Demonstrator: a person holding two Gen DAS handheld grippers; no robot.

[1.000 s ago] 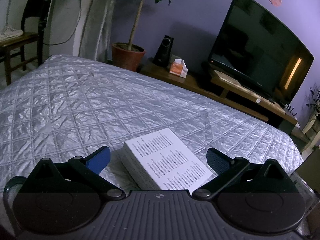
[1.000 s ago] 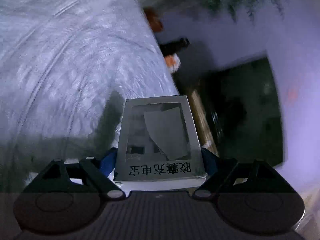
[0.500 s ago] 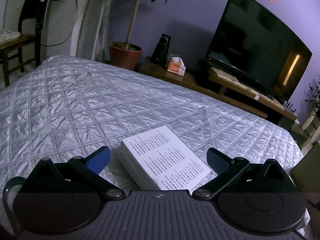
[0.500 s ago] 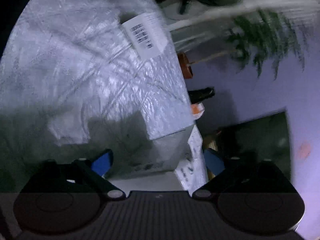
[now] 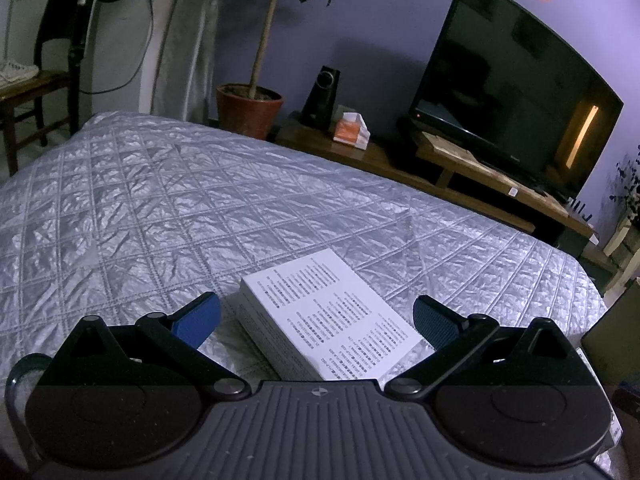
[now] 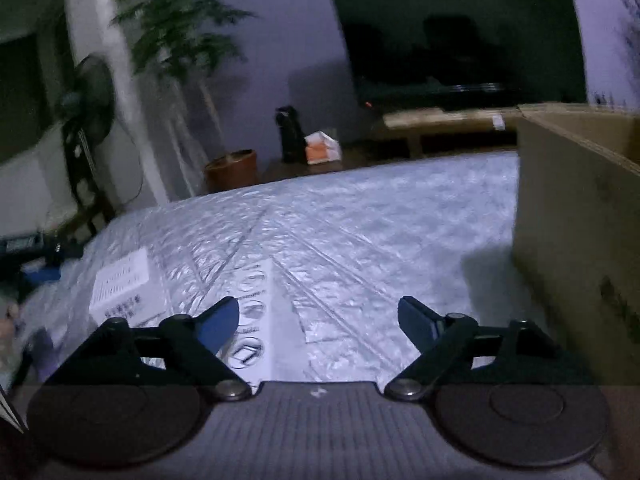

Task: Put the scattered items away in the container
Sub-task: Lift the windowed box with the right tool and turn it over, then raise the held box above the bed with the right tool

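On the left wrist view I had the left gripper [image 5: 316,316] hanging low over the bed [image 5: 168,216], its blue pads spread wide. The white box [image 5: 328,316] lay flat on the quilt right between them, neither pad touching it. What mattered for my next move was how that box sat. Its long axis ran on a slant, far end toward the left pad and near end toward the right pad, so it was not square to the jaws. I judged I would need to twist the wrist a little before closing, or the pads would catch it on the corners.

The right gripper [image 6: 320,316] was spread too. Its jaws had just been closing partway, and they pressed on nothing. A white carton with round icons [image 6: 256,320] lay on the quilt close under its left pad, though the blur kept me from telling whether they touched. The cardboard container [image 6: 580,240] stood on the bed just to that gripper's right. So the left hand was nearer the white box and the right hand nearer the container.
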